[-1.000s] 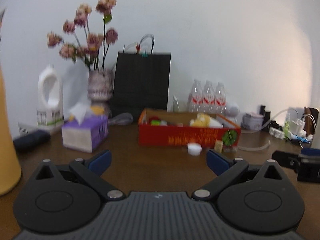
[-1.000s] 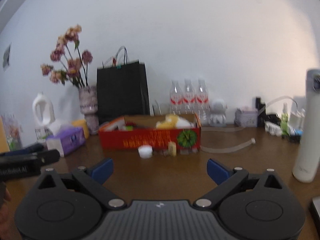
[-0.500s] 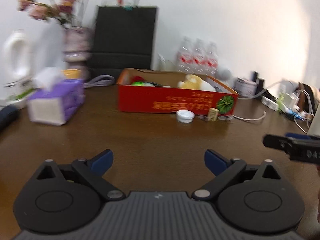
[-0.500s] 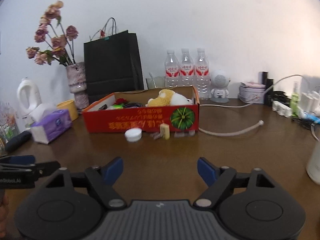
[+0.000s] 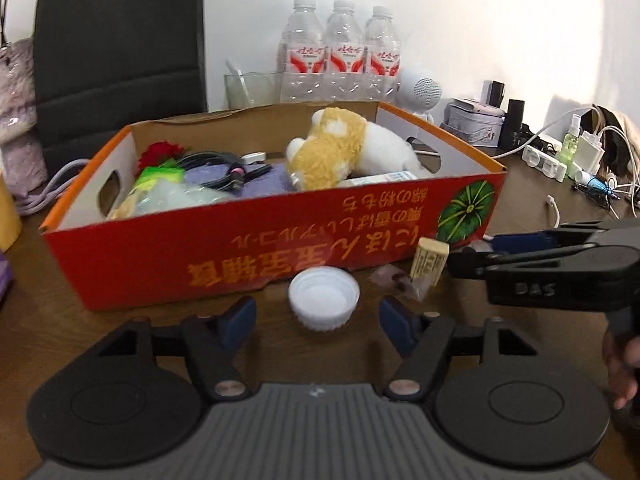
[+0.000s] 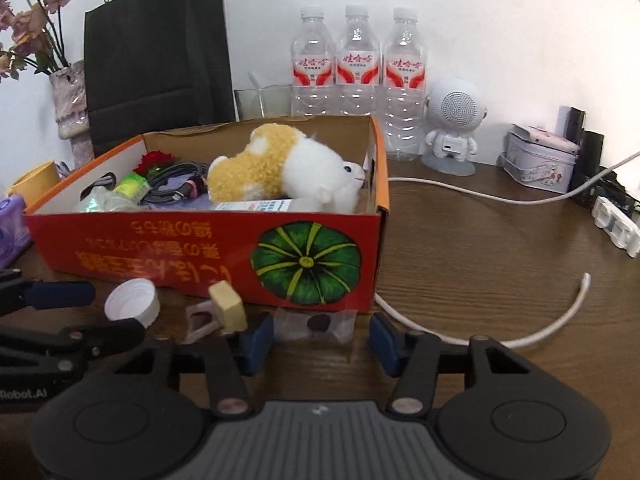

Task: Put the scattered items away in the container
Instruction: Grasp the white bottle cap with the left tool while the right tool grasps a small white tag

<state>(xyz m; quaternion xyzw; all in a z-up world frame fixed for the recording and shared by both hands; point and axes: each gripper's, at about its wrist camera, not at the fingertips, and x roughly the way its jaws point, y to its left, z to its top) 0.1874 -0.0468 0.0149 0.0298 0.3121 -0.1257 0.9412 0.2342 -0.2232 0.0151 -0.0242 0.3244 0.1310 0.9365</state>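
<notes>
Left gripper (image 5: 318, 317): jaws closing around a white bottle cap (image 5: 324, 298), pads not yet touching it. Right gripper (image 6: 321, 334): jaws closing around a clear plastic packet (image 6: 318, 323), likewise untouched. Both items lying on the brown surface (image 6: 480, 248) just in front of the red cardboard box (image 5: 248, 248). Between them, also against the box front, a small beige block (image 6: 229, 307) and another clear wrapper (image 6: 202, 318). Inside the box: plush toy (image 5: 340, 152), black cable (image 5: 216, 164), red flower (image 5: 160, 152). Behind the box, three water bottles (image 6: 356, 64).
</notes>
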